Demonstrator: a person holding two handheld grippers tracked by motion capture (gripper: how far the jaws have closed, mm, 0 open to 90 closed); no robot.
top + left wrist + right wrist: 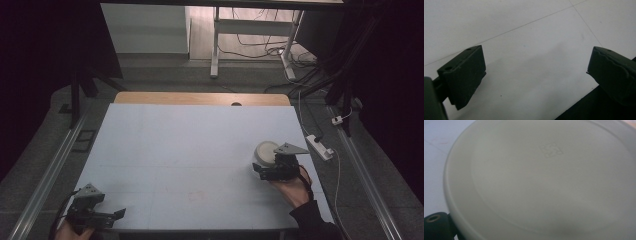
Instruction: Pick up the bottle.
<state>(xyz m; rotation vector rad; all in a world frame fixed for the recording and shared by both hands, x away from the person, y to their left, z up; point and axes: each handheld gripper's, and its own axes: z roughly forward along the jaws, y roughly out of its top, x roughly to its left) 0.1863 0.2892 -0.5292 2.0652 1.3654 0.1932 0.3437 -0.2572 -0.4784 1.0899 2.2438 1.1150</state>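
While the right gripper (274, 172) reaches a white round lid (266, 151), the left gripper (97, 212) waits, jaws spread, empty

Lid sits on the white table (190, 150) at 11 o'clock from the right fingers, touching; their spread cannot be told. Embossed square mark (550, 150) on lid, unreadable; no long axis

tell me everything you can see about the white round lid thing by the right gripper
The white round lid looks like matte plastic, with a raised rim and a flat recessed centre bearing a small embossed square mark. It sits on the pale table at the right side, and the right gripper is at its near edge.
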